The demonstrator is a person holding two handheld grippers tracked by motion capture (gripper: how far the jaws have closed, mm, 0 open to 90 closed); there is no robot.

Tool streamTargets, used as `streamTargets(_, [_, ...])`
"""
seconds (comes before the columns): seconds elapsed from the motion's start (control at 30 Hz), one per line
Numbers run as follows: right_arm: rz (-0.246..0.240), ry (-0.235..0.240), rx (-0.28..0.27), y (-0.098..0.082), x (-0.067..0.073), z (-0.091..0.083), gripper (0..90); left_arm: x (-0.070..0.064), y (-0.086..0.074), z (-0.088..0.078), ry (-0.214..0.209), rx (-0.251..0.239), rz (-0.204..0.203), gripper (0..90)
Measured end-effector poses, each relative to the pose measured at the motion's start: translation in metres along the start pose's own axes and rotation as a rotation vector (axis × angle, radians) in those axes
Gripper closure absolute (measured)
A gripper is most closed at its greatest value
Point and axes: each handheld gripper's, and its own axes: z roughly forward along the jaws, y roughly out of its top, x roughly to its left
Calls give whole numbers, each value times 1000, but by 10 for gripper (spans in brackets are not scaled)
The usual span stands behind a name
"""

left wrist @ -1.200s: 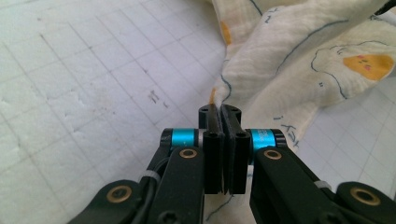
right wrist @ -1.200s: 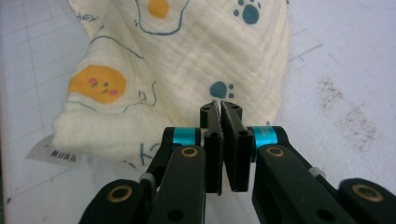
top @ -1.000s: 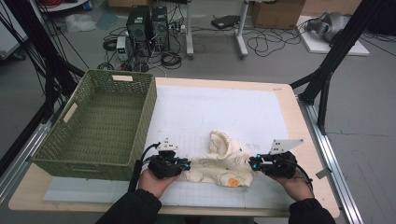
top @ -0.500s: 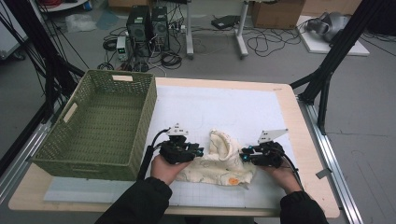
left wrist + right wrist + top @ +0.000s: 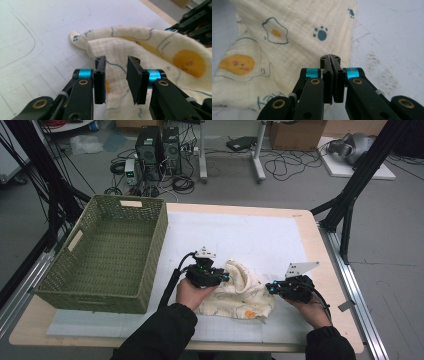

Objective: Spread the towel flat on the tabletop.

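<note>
A cream muslin cloth (image 5: 241, 292) printed with fried eggs and paw marks lies crumpled on the white mat near the table's front edge. My left gripper (image 5: 224, 277) sits at the cloth's left side. In the left gripper view its jaws (image 5: 116, 61) stand open over the cloth (image 5: 155, 42) and have just been opening; the fabric lies under the gap and neither pad presses it. My right gripper (image 5: 271, 288) is at the cloth's right edge. Its jaws (image 5: 330, 57) have just been closing and are shut on the edge of the cloth (image 5: 294, 32).
A green woven basket (image 5: 102, 295) stands on the left of the table, open side up. The white gridded mat (image 5: 240, 232) covers most of the wooden table (image 5: 325, 270). Black frame legs and cables stand beyond the far edge.
My left hand has moved right and forward onto the cloth's left side. My right hand has shifted slightly left to the cloth's right edge. The cloth is bunched up more than before.
</note>
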Motion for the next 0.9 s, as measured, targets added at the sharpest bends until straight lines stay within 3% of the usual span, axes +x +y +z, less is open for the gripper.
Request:
streamTargets(0.2, [17, 6, -35, -1, -4, -6, 889, 4, -4, 18, 47, 51, -22, 610])
streamTargets(0.3, [31, 5, -55, -1, -6, -5, 775, 6, -6, 25, 74, 83, -17, 613])
streamTargets(0.4, [37, -6, -56, 1, -8, 0, 695, 6, -8, 31, 65, 95, -13, 674])
streamTargets(0.53, [35, 3, -34, 2, -10, 12, 669, 3, -9, 38, 66, 112, 19, 839])
streamTargets(0.7, [14, 18, 18, 4, -10, 27, 736, 2, -8, 35, 82, 110, 43, 889])
streamTargets(0.8, [1, 13, 20, 4, -9, 28, 852, 3, -6, 28, 97, 87, 37, 891])
streamTargets(0.9, [23, 31, 17, 3, -11, 26, 882, 5, -5, 18, 118, 70, 37, 891])
